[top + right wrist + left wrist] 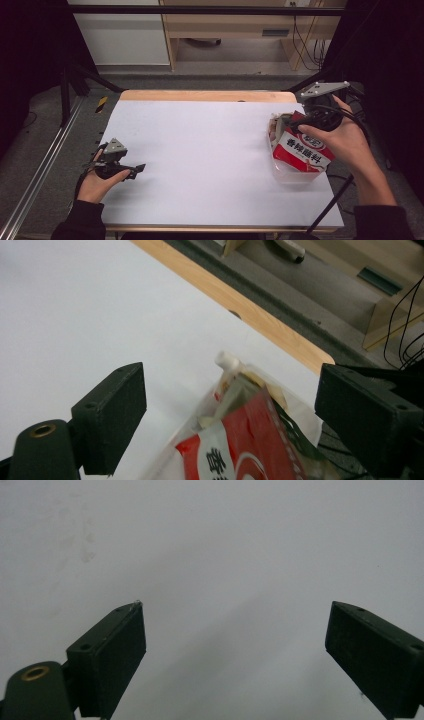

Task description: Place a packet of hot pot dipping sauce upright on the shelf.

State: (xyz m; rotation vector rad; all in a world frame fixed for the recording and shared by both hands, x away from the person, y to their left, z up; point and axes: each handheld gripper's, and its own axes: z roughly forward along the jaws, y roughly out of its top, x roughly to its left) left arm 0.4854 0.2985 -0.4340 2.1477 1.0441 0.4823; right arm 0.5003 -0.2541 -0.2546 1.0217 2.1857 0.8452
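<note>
A red and white seasoning packet (302, 150) stands tilted in a clear plastic container (295, 175) at the right side of the table. My right gripper (290, 122) hovers just over the packet's far top end, held in a hand. In the right gripper view its jaws (230, 390) stand wide apart, with the red packet (240, 445) and a white-capped item (227, 360) below them and untouched. My left gripper (136, 170) rests low near the table's left edge. Its jaws (236, 610) are open over bare white surface with nothing between them.
A white sheet (200, 150) covers the table, with a wooden strip (200, 95) showing at the far edge. Beyond are grey floor, a wooden desk and hanging cables (310, 45). A metal rail (45, 160) runs along the left side.
</note>
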